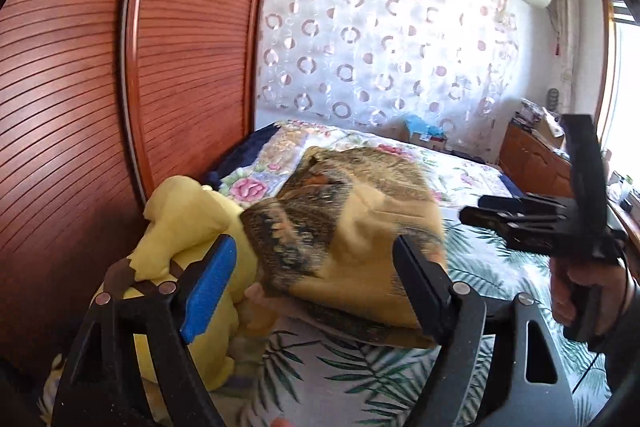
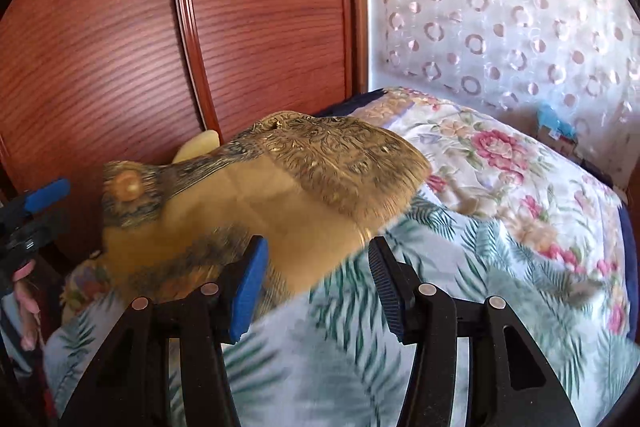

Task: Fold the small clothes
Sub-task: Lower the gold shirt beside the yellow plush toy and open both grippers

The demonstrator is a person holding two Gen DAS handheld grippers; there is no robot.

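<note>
A mustard-yellow garment with dark ornate print [image 1: 352, 227] lies bunched on the bed; it also shows in the right wrist view [image 2: 280, 195]. My left gripper [image 1: 316, 267] is open, its jaws wide on either side of the garment's near edge, not closed on it. My right gripper [image 2: 316, 263] is open just in front of the garment's right hem, empty. The right gripper also shows in the left wrist view [image 1: 520, 219], held in a hand off to the right. The left gripper shows at the left edge of the right wrist view [image 2: 36, 211].
A yellow plush toy [image 1: 184, 223] lies left of the garment against the red wooden wardrobe [image 1: 80, 87]. The bed has a palm-leaf sheet [image 2: 440, 287] and a floral quilt [image 2: 500, 163]. A circle-patterned curtain [image 1: 380, 47] hangs behind; a wooden cabinet [image 1: 536, 163] stands at right.
</note>
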